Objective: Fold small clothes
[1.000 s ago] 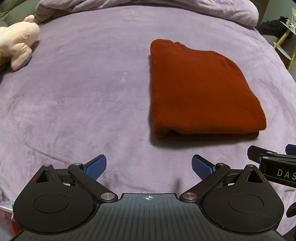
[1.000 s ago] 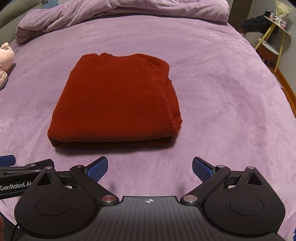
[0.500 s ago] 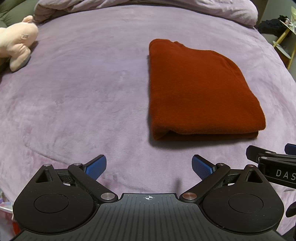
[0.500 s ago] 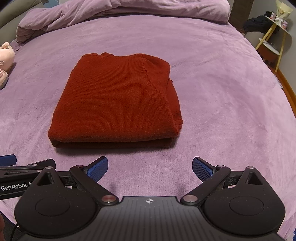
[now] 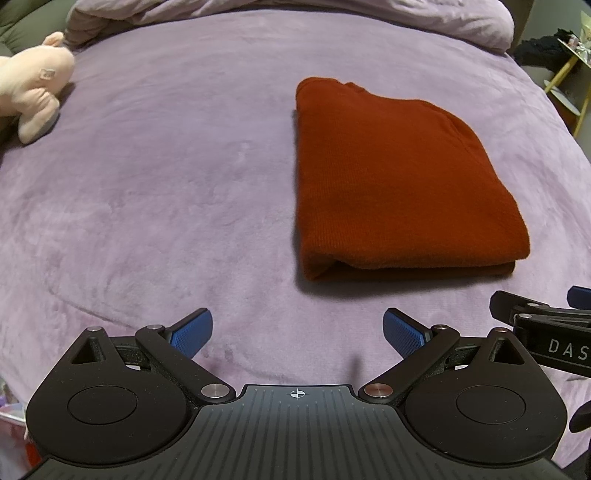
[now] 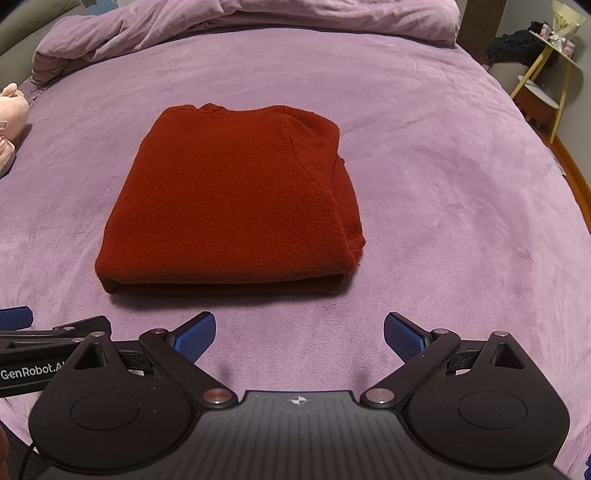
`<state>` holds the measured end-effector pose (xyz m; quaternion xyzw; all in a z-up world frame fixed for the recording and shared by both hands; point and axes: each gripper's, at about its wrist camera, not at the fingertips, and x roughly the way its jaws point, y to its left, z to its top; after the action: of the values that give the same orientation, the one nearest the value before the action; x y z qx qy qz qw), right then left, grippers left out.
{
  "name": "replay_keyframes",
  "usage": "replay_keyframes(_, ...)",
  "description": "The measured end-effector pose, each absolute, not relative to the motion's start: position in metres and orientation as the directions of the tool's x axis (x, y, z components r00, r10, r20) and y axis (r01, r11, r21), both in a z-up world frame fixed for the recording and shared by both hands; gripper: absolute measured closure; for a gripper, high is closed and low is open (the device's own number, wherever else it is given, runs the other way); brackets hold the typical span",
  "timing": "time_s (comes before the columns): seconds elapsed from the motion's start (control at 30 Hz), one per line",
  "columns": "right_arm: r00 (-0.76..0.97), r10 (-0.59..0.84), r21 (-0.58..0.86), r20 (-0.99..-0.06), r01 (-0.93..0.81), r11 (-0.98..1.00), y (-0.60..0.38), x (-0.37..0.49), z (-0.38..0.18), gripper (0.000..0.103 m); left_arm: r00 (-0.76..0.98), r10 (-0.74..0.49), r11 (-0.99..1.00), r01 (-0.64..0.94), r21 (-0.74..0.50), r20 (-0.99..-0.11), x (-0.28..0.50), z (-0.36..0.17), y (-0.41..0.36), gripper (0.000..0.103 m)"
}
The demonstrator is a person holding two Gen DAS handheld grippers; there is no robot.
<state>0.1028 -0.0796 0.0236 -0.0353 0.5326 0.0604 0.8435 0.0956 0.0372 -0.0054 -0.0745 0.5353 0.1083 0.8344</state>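
Note:
A rust-red knit sweater [image 5: 399, 184] lies folded into a neat rectangle on the purple bed cover [image 5: 166, 192]; it also shows in the right wrist view [image 6: 236, 199]. My left gripper [image 5: 297, 332] is open and empty, held short of the sweater's near left corner. My right gripper [image 6: 299, 334] is open and empty, just short of the sweater's near folded edge. Each gripper's side shows at the edge of the other's view.
A pink plush toy [image 5: 33, 85] lies at the far left of the bed. A bunched purple duvet [image 6: 258, 22] runs along the far edge. A yellow-legged side table [image 6: 543, 92] with small items stands off the bed at the right.
Both grippers have drifted back slightly from the sweater. The sweater has not moved and both grippers stay open.

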Motion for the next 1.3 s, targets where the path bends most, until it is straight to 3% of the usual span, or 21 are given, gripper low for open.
replay_keyframes(1.3,0.422,0.066,0.005,-0.904,-0.144,0.990,-0.0823,0.1034,0.0198,0.005,0.406,0.111,0.969,-0.248,0.007,-0.907,0.0980,-0.0072,0.0353,0.002)
